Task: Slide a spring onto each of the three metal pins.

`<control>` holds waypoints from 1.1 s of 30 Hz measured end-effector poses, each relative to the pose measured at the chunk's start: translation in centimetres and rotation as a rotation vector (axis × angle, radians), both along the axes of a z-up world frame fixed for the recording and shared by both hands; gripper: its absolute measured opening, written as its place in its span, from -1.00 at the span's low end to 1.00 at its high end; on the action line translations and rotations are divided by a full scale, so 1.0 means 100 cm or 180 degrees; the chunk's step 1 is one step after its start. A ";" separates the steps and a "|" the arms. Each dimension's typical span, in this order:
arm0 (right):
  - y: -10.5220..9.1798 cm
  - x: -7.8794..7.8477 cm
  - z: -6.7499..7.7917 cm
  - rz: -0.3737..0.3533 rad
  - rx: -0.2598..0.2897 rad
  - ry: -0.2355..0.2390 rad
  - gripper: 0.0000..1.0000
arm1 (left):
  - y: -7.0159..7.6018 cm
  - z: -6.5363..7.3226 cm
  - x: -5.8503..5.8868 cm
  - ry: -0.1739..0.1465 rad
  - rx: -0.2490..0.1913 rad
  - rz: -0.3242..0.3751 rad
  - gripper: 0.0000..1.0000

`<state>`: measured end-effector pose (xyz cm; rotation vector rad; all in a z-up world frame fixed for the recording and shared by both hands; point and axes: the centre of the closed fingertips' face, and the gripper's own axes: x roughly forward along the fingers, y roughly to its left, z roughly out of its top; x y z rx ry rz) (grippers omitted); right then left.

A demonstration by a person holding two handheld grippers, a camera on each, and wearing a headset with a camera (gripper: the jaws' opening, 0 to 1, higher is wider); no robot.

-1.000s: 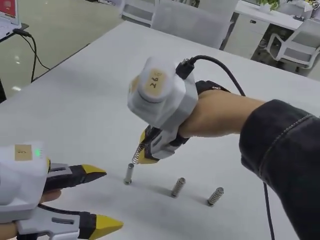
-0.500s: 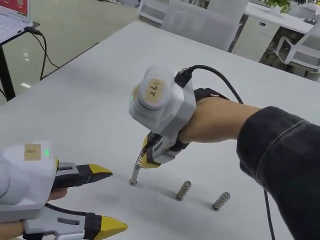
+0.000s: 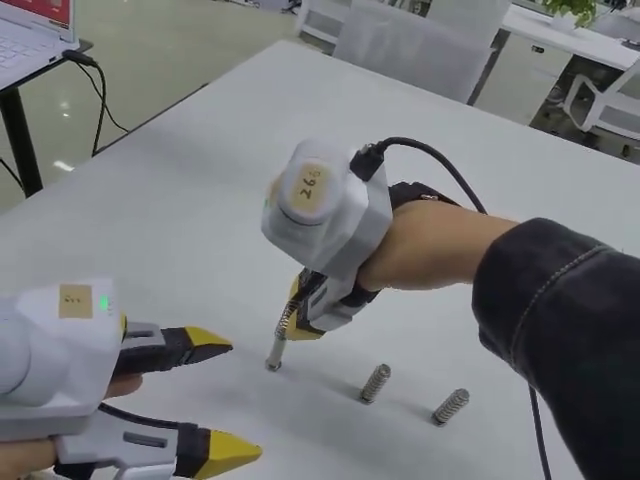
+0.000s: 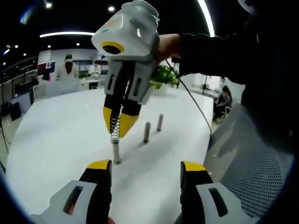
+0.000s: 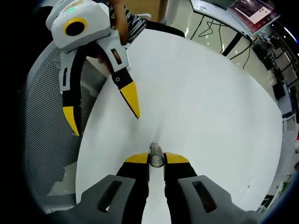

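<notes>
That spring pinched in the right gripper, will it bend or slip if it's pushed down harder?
Probably bendy: the spring is a thin open coil and may bow sideways. Possibly slippery: the right gripper pinches bare metal.

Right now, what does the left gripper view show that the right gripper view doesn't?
Left gripper view: the right tool from outside, the bare pin below it, and two sprung pins. Right gripper view: the open left tool and a laptop. Both: the spring pinched in the right tool, and the table.
</notes>
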<state>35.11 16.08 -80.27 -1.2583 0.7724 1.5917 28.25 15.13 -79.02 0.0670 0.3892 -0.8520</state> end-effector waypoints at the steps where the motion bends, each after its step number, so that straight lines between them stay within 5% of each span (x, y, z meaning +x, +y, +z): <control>1: 0.001 0.000 0.000 -0.0007 0.0016 0.0012 -0.84 | 0.000 0.000 0.000 -0.0001 0.0005 -0.0003 0.08; 33: 0.002 -0.001 -0.007 -0.0019 -0.0074 0.0021 -0.84 | 0.001 0.000 0.000 0.0000 0.0012 -0.0002 0.05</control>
